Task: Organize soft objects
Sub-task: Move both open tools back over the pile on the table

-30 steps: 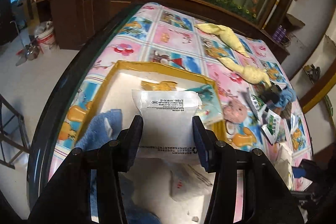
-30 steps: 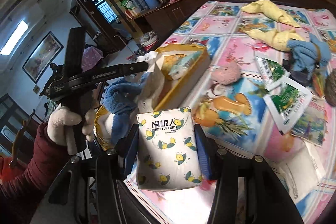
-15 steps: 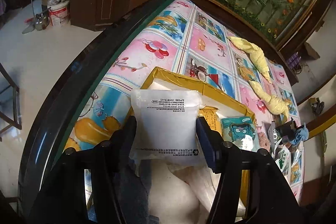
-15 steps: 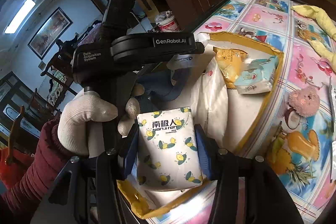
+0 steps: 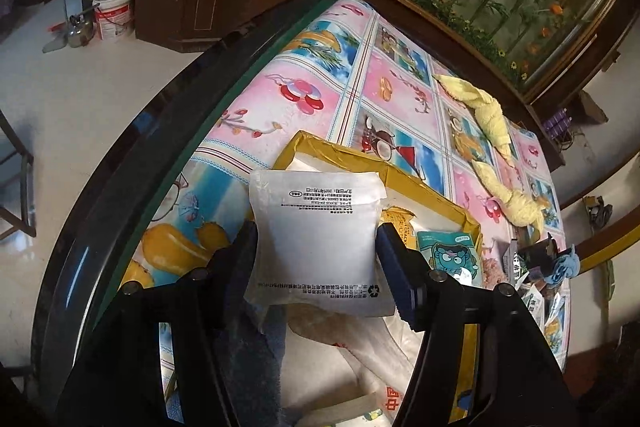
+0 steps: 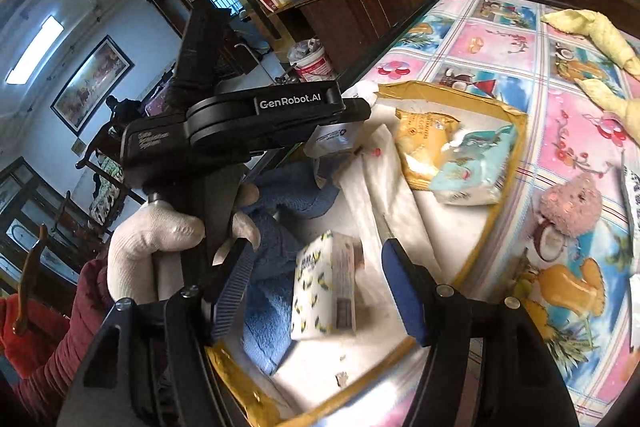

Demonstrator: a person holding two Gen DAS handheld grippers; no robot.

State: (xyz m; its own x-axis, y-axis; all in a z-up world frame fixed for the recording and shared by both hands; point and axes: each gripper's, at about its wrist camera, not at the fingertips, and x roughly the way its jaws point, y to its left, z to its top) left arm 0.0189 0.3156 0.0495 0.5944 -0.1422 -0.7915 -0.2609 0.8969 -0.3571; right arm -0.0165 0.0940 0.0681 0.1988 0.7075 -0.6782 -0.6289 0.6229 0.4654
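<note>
Your left hand-held gripper (image 5: 316, 247) pinches one white packet (image 5: 316, 227), your right hand-held gripper (image 6: 316, 287) is spread wide, and two yellow cloths (image 5: 492, 115) lie at two o'clock.

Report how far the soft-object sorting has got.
Done: the yellow-rimmed cardboard box already holds an orange snack packet, a teal cartoon pouch, a blue towel and the bee-print tissue pack below the open right gripper.
In hand: the left gripper grips a translucent white pouch over the box.
Left: yellow cloths and a pink plush remain on the table.
</note>
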